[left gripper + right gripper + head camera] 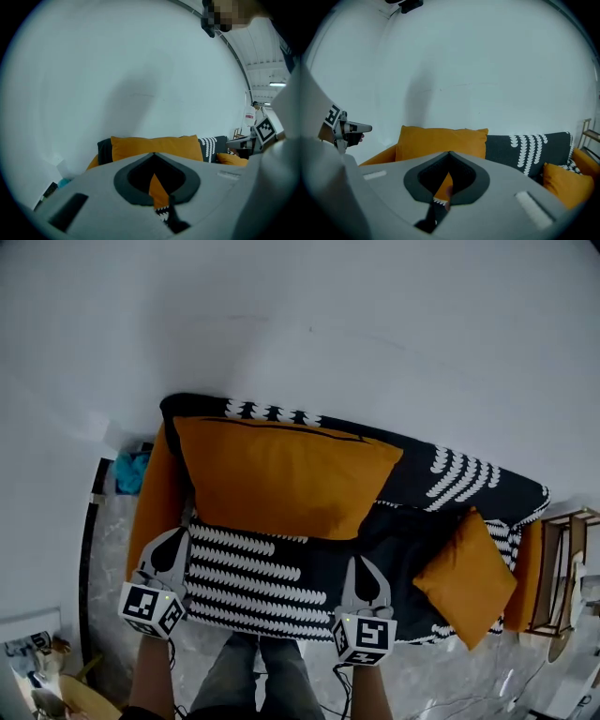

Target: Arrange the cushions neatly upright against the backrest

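Head view: our left gripper [174, 540] and right gripper [362, 565] hover over the front edge of the sofa [253, 577]. The large orange cushion [281, 479] leans on the backrest straight ahead. The small orange cushion [466, 576] lies tilted on the seat, off to the right and nearer our right hand, its long axis slanting.

Left gripper view: jaws pressed together on nothing, the large cushion beyond.

Right gripper view: jaws likewise closed and empty, the small cushion low to the right.

We find no readable writing, only square markers.
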Available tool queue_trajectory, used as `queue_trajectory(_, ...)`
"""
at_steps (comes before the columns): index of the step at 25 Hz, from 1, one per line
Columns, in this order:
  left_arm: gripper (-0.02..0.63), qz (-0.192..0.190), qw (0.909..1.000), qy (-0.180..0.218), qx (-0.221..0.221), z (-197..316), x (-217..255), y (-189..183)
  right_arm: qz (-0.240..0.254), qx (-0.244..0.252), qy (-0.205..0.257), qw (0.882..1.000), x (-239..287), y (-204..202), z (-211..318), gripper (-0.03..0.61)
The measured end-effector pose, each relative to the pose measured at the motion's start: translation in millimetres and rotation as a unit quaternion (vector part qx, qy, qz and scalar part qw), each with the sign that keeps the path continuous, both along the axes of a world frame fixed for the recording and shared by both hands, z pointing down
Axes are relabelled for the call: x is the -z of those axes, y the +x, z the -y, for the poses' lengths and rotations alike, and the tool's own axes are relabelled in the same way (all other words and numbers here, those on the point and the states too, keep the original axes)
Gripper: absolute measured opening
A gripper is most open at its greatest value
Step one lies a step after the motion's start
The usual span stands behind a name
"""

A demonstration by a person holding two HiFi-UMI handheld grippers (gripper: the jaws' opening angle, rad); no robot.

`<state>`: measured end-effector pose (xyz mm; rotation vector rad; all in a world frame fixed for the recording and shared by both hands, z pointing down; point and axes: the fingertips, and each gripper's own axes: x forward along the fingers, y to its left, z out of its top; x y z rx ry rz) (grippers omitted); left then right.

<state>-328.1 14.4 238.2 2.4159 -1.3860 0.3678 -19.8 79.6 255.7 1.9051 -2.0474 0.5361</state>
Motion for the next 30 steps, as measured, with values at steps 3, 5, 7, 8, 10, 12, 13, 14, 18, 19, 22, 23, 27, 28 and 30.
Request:
queue_trajectory(3,-0.003,-0.007,0.9999,0.01,0.001,-3.6,22.1,-3.5,0.001,-0.004,0.011,1.0,20.3,-4.5,-3.3,0.012)
queue_trajectory(5,-0.002,-0.01,0.9998,0.019,0.002,-6.0,38.2,-6.4,0.001,-0.01,0.019,1.0,36.0,-7.2,-5.9,0.012)
queue_trajectory(7,-0.003,-0.001,0.9995,0.032,-0.009,-6.3,54.7,-5.6,0.002,-0.021,0.03,0.999,53.0,-7.0,-7.6,0.012)
queue_trajectory(8,-0.003,0.003,0.9991,0.039,-0.014,-5.8,63.5,-5.2,0.006,-0.028,0.036,0.999,61.8,-6.4,-8.8,0.012)
queue_trajectory(10,-0.002,-0.003,0.9986,0.05,-0.016,-5.7,82.4,-7.3,0.011,-0.037,0.044,0.998,78.6,-7.2,-13.8,0.012)
queue_trajectory(12,-0.002,-0.013,0.9983,0.054,-0.015,-6.8,100.2,-11.7,0.01,-0.039,0.05,0.998,94.3,-10.4,-20.1,0.012)
queue_trajectory(13,-0.002,-0.014,0.9983,0.055,-0.014,-7.1,108.1,-13.9,0.011,-0.04,0.055,0.998,102.6,-11.5,-22.5,0.012)
queue_trajectory(14,-0.002,-0.015,0.9982,0.056,-0.014,-7.7,116.0,-15.8,0.011,-0.043,0.06,0.997,111.6,-12.0,-24.7,0.012)
queue_trajectory(18,-0.002,-0.025,0.9971,0.067,-0.027,-14.3,150.9,-21.2,0.007,-0.055,0.084,0.995,150.1,-14.6,-36.6,0.012)
queue_trajectory(19,-0.002,-0.026,0.9967,0.069,-0.034,-16.0,158.9,-20.9,0.007,-0.056,0.088,0.994,158.6,-15.3,-40.1,0.012)
queue_trajectory(22,-0.002,-0.021,0.9953,0.075,-0.058,-20.2,178.4,-16.7,0.004,-0.061,0.098,0.993,180.0,-15.1,-49.0,0.012)
queue_trajectory(23,-0.002,-0.02,0.9948,0.077,-0.063,-21.2,183.6,-16.3,0.004,-0.065,0.1,0.993,185.5,-14.9,-51.2,0.013)
queue_trajectory(27,-0.002,-0.028,0.9935,0.08,-0.075,-23.8,199.5,-18.9,0.012,-0.072,0.109,0.991,204.9,-19.0,-57.6,0.012)
queue_trajectory(28,-0.002,-0.029,0.9931,0.081,-0.08,-24.5,203.2,-18.9,0.015,-0.069,0.112,0.991,209.9,-20.9,-58.8,0.012)
queue_trajectory(30,-0.002,-0.025,0.9921,0.085,-0.088,-26.0,210.2,-19.0,0.021,-0.063,0.116,0.991,220.1,-23.4,-61.4,0.012)
